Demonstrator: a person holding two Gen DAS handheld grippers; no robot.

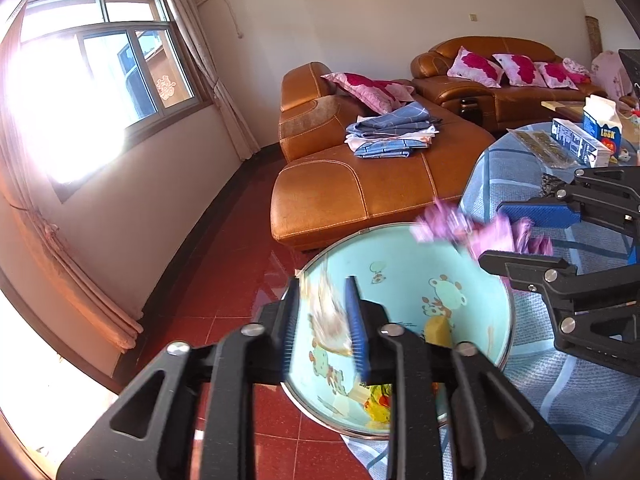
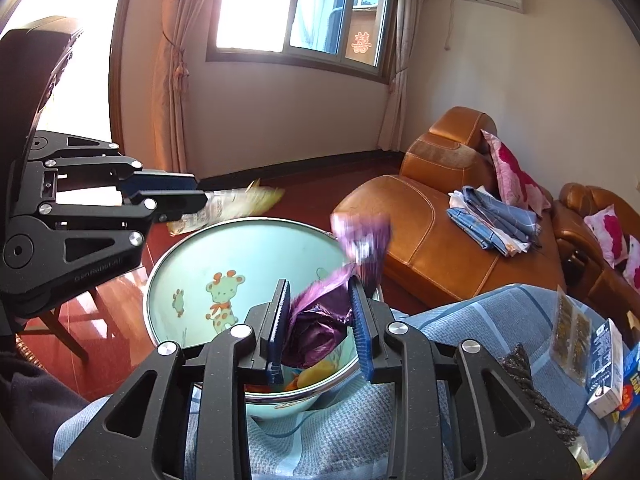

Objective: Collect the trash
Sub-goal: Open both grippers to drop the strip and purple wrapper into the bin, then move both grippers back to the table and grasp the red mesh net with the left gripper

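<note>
Trash first: a pale yellowish wrapper (image 1: pixel 326 316) sits between the jaws of the left gripper (image 1: pixel 324 292), smeared by blur, directly above the open bin (image 1: pixel 400 248). Jaws are parted, pads not seen pressing on it, so released. In the right wrist view the same wrapper pokes out of the jaw tips toward 3 o'clock, over the bin rim at about 10 o'clock.

A purple crumpled wrapper (image 2: pixel 316 324) lies between the jaws of the right gripper (image 2: pixel 318 284). Its lower part is sharp, its upper tail blurred, and it hangs over the bin's 5 o'clock edge. These jaws also stand apart, with a visible gap on the blue pad side, so the grip is loose. From the left wrist view it shows as a pink-purple smear at the bin's 2 o'clock.

The bin is light green inside with cartoon animals and a metal rim. It stands on the red tile floor (image 1: pixel 240 320), tight against the worktop (image 1: pixel 560 380), which is covered in blue checked cloth. Yellow and orange scraps lie at the bottom.

At 1 o'clock on the worktop there are cartons (image 1: pixel 600 124) and a flat packet. The brown leather sofa (image 1: pixel 340 184) is at 12 o'clock beyond the bin, with folded blue cloth (image 1: pixel 392 132) on its seat and pink cushions behind.
</note>
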